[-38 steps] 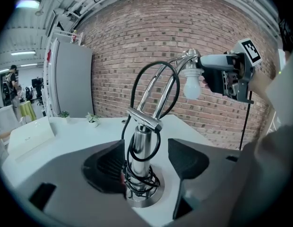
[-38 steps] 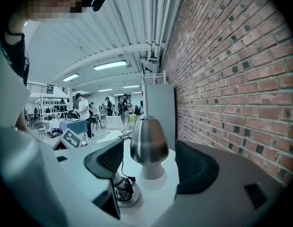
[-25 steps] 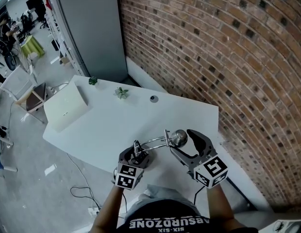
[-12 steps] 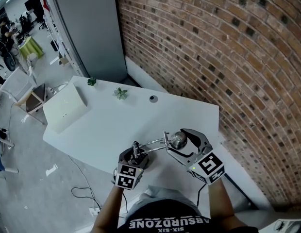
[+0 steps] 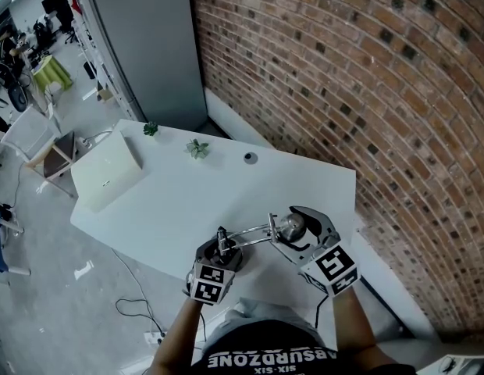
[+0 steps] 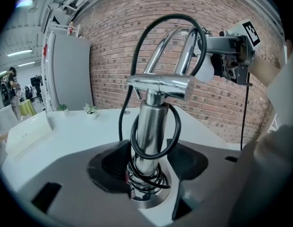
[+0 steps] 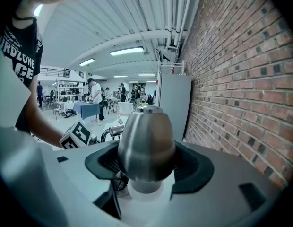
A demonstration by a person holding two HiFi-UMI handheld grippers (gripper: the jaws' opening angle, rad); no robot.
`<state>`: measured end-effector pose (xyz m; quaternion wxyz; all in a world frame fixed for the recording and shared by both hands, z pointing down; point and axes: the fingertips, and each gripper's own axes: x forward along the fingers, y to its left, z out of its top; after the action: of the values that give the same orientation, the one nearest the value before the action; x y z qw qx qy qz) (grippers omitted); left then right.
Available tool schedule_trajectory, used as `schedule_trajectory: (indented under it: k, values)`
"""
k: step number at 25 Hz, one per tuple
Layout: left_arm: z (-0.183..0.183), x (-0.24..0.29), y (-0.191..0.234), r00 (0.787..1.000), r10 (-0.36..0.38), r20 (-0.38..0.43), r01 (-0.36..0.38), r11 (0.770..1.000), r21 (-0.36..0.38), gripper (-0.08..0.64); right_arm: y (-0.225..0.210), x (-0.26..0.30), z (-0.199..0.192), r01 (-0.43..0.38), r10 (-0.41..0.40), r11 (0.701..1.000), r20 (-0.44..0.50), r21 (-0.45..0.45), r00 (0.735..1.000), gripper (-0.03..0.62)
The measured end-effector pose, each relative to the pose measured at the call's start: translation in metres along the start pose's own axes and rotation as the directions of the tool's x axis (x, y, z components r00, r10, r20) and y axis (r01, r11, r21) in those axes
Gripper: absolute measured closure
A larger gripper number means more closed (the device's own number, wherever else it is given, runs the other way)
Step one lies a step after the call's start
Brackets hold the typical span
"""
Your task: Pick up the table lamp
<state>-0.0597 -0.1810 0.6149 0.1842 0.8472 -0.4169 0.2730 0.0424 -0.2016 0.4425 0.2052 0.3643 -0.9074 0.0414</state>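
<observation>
A chrome table lamp (image 5: pixel 250 231) stands on the white table (image 5: pixel 179 201) near its front edge. Its stem (image 6: pixel 151 131), wound with black cord (image 6: pixel 137 150), rises between my left gripper's (image 6: pixel 146 167) pads. Those jaws have just been closing a little and stand open, close on both sides of the stem. The arched arm leads right to the egg-shaped lamp head (image 7: pixel 146 143). It sits between the jaws of my right gripper (image 7: pixel 146 169), which is open with its pads close beside it. From above, the left gripper (image 5: pixel 220 248) is at the base and the right gripper (image 5: pixel 295 229) is at the lamp head (image 5: pixel 291 223).
A white box (image 5: pixel 108 170) lies at the table's far left. Two small plants (image 5: pixel 197 148) (image 5: pixel 151 129) and a small dark round thing (image 5: pixel 250 158) sit along the far edge. A brick wall (image 5: pixel 367 92) runs along the right, and a grey cabinet (image 5: pixel 144 45) stands beyond the table.
My right gripper has shifted left and rolled, so the lamp head now lies between its jaws instead of beside them. The left gripper stays at the stem.
</observation>
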Motion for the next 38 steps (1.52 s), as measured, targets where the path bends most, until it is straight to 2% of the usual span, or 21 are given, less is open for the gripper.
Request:
schedule_trajectory:
  k: [6,10,15,21,31,38]
  values:
    - [-0.002,0.004,0.007,0.999,0.026,0.019,-0.025,0.998,-0.051,0.374,-0.002,0.001,0.000,0.020,-0.020,1.000,0.019,0.020,1.000,0.295]
    - [-0.006,0.007,0.008,0.999,0.038,0.034,-0.035,0.997,-0.075,0.379,-0.001,0.000,-0.001,0.023,-0.023,0.999,0.019,0.031,1.000,0.295]
    - [-0.006,0.008,0.011,0.992,0.076,0.101,-0.063,0.989,-0.132,0.379,-0.002,0.001,0.000,0.016,-0.017,0.999,0.037,0.039,0.999,0.295]
    - [-0.008,0.009,0.012,0.994,0.078,0.074,-0.067,0.988,-0.141,0.379,-0.002,0.000,-0.001,0.016,-0.018,0.999,0.045,0.044,0.999,0.295]
    - [-0.009,0.011,0.011,0.998,0.064,0.015,-0.062,0.991,-0.122,0.383,-0.002,-0.001,-0.002,0.015,-0.016,1.000,0.007,0.025,1.000,0.296]
    - [-0.008,0.010,0.011,0.998,0.054,-0.013,-0.055,0.993,-0.108,0.385,-0.003,-0.002,-0.003,0.030,-0.029,0.998,-0.011,0.050,1.000,0.296]
